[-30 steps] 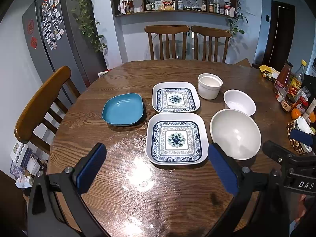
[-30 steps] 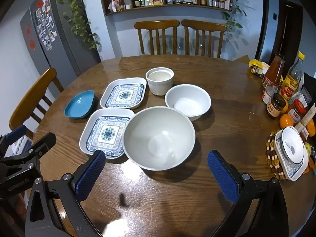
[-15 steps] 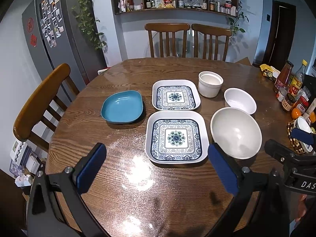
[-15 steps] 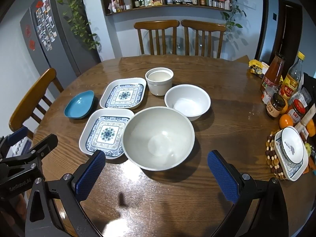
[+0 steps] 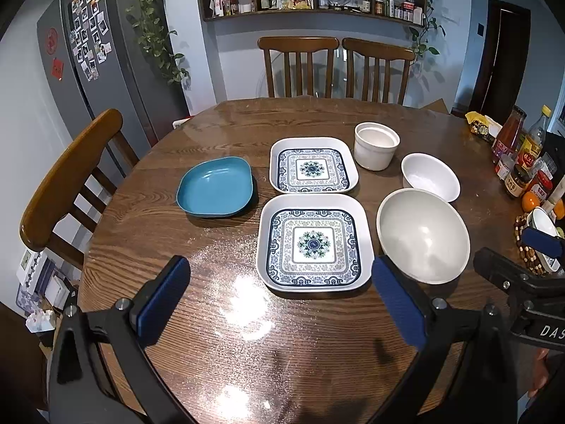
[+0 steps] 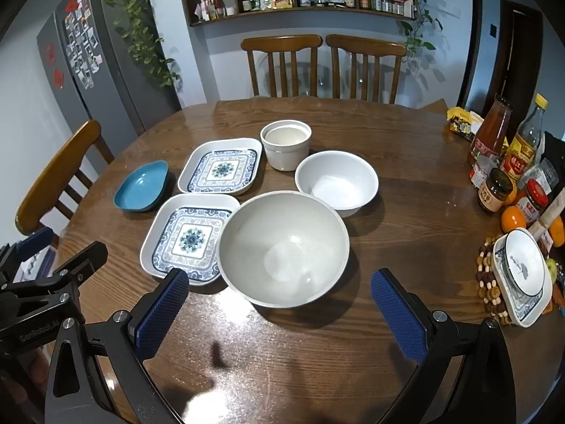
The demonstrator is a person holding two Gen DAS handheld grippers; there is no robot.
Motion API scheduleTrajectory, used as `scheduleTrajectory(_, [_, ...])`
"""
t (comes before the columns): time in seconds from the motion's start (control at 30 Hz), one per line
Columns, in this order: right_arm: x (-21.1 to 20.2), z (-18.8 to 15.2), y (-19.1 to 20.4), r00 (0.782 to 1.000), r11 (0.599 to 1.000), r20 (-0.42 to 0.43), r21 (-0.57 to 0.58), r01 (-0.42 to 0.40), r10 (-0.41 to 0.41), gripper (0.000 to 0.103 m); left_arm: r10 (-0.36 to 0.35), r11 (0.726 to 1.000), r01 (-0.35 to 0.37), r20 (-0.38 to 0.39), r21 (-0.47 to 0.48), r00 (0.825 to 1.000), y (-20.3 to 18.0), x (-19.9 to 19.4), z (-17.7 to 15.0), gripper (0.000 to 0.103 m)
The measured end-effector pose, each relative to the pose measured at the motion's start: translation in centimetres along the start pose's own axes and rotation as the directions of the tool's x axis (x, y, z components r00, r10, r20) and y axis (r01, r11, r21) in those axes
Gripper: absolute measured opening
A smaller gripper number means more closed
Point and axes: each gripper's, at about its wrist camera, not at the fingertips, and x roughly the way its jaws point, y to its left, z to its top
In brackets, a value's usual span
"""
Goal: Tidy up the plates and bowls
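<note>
Near me, both my tongs, left gripper [image 5: 279, 298] and right gripper [image 6: 279, 311], hang wide apart, empty; I'd pinch the far plate [image 5: 313, 165] by its rim.

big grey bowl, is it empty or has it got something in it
Empty: the big grey bowl sits upright on the table, its bare inside visible down to the bottom.

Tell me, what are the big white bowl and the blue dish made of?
The big white bowl looks like glazed ceramic or maybe melamine: smooth and thick-rimmed, with soft shine inside. The blue dish looks like matte plastic or melamine, with even colour and little gloss. Pictures alone cannot settle it.
</note>
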Motion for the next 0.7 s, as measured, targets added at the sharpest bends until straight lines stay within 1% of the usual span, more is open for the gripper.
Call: scheduleTrajectory(0.7, [0.81, 0.04, 0.24, 1.0, 1.0, -0.014, 0.0, -0.004, 0.004, 0.103, -0.011, 1.0, 0.011, -0.034, -0.002, 0.999, 0.06, 0.96, -0.18, 0.102])
